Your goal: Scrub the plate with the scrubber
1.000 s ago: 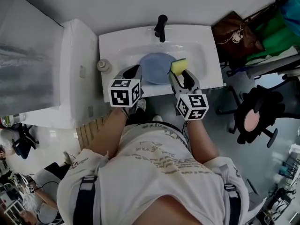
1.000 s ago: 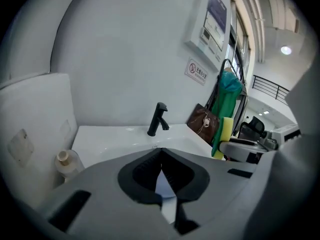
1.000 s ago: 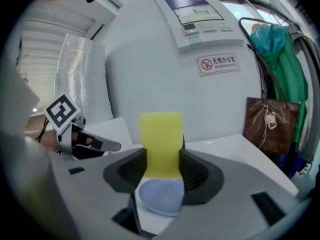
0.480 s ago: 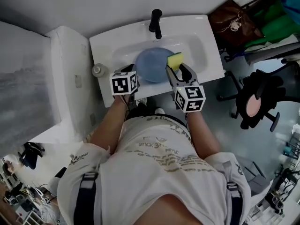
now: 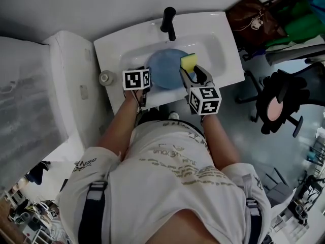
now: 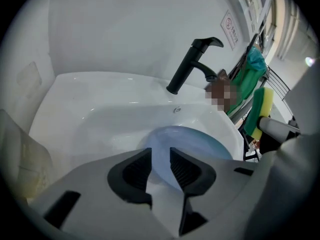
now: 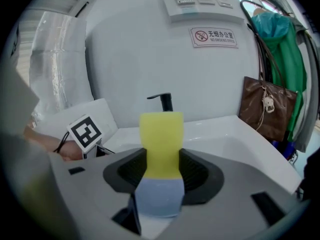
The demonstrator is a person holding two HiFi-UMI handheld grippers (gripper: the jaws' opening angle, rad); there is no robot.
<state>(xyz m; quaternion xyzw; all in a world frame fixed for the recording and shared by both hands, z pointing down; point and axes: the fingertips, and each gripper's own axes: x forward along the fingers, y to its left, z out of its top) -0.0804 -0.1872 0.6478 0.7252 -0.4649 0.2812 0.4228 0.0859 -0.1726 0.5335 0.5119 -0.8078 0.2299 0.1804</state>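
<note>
Now right gripper [image 7: 161, 168] clamps scrubber [image 7: 161, 136] over the sink [image 5: 223, 50]. Left gripper [image 6: 160, 160] jaws are opening, plate [image 6: 202, 143] rim between them, in sink.

Plate [image 5: 165, 67] fills the middle of the basin [image 5: 216, 47]. Behind plate: black faucet [image 5: 168, 20] overhangs and blocks entry from the back. Left of plate: left gripper [image 6: 160, 156] on the rim, jaws opening with the rim between them; small bottle [image 5: 106, 78] beyond. Right of plate: right gripper [image 5: 194, 78] clamps the scrubber [image 5: 189, 62]; bare basin beyond is free.
</note>
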